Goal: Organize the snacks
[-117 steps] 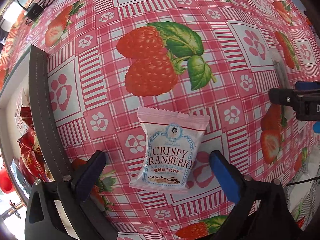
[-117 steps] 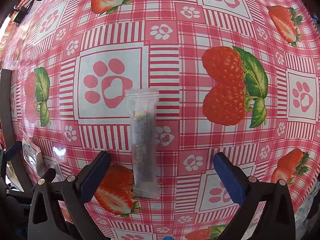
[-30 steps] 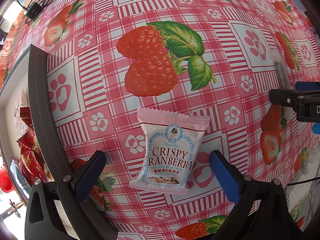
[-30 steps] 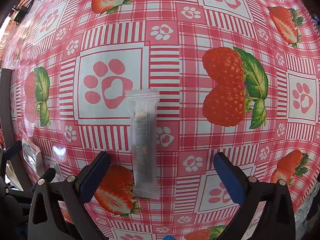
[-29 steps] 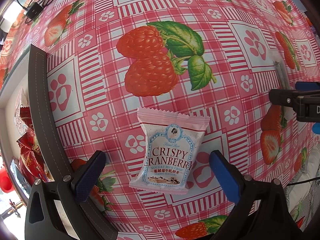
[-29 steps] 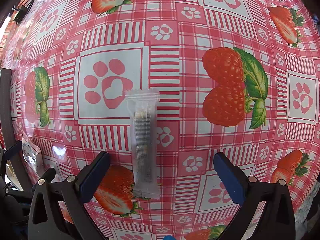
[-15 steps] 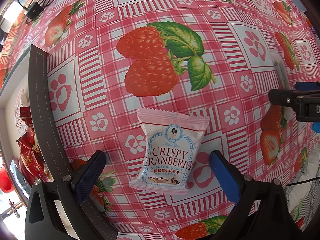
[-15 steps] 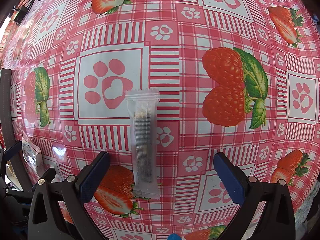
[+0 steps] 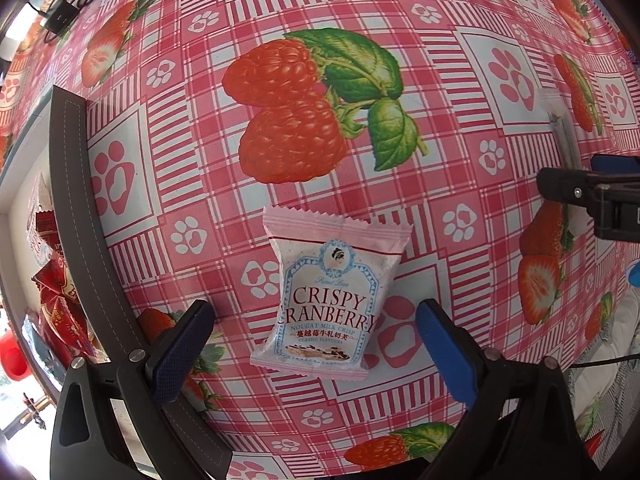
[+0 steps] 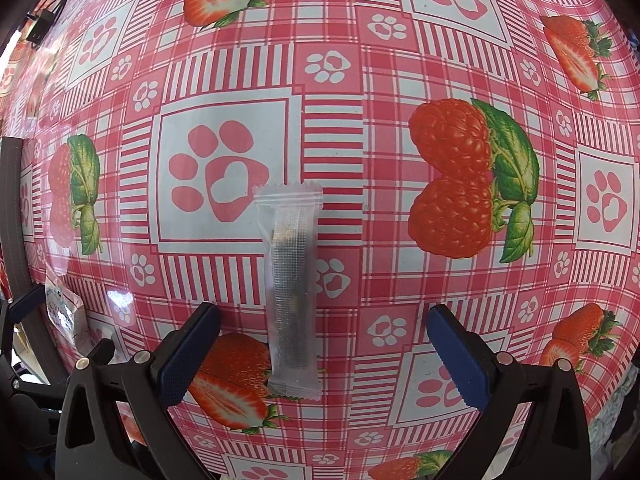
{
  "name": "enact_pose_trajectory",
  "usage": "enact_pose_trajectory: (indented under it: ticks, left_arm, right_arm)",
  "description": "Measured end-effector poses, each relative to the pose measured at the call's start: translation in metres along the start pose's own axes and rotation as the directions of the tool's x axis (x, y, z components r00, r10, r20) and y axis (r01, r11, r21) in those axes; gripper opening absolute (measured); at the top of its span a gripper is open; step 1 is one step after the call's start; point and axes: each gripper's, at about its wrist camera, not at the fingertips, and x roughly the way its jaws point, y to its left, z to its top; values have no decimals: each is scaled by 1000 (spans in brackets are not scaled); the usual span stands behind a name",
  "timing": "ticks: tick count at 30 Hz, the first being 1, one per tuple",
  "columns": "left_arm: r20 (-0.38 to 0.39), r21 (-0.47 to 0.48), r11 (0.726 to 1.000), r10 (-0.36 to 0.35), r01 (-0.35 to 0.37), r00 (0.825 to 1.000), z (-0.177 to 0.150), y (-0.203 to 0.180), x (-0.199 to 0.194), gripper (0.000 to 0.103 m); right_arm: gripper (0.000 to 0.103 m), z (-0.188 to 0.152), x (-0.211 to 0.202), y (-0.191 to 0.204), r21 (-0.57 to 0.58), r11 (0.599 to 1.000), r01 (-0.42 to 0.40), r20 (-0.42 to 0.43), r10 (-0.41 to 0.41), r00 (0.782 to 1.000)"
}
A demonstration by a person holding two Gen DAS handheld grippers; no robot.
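item: nougat pack [image 9: 326, 300], flat on desk [image 9: 460, 128], between left tongs [image 9: 316, 344], wide but closing, pads clear. likely light, crinkly, slick; pinch the sides. clear stick [image 10: 291, 292] between gaping right tongs [image 10: 323, 354].

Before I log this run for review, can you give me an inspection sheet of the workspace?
Surface: strawberry-and-paw-print tablecloth, glossy.
Job's things: Crispy Cranberry nougat packet lying flat; clear stick packet lying flat; open box at the left holding red snack packets.
Clutter: nothing seen.
Grippers: left gripper closing around the nougat packet, not touching it; right gripper open, astride the stick packet.
Cables: black cable with adapter, far left corner.
Surroundings: mostly out of view.
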Motion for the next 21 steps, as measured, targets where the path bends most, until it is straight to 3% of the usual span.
enact_pose_trajectory:
  ticks: [4,5,6,8,9,10,16,21]
  left_arm:
    - [15,38,999,-3,3,1000,-3,-12,-9,79]
    - [21,53,999,-4,3,1000,-3,-16,-11,71]
    - [30,71,997,-3,1,1000,-3,-20,-14,57]
    - [45,108,994,-2,-2,999,-1,-26,-20,41]
    - [42,116,993,-4,-1,999,-1,-28,-20,41]
    - [43,116,993,-9,4,999,0,-27,-21,41]
    - [65,67,995,-74,70,995,-4,-10,-35,41]
    - [104,35,995,-99,96,990,-4,6,-54,41]
  right_arm:
    - [82,0,-9,8,-27,1000,-1,29,2,1000]
    - [79,0,-12,10,-37,999,3,36,-1,999]
    - [70,1,-14,12,-48,999,7,43,-5,999]
    - [49,1,-19,19,-73,997,16,60,-12,998]
    - [26,2,-22,22,-86,996,14,66,-8,998]
    - [16,3,-23,24,-91,996,-2,61,8,998]
    - [16,-3,-31,32,-65,993,-101,58,105,993]
    - [16,-12,-42,41,-65,989,-130,71,135,988]
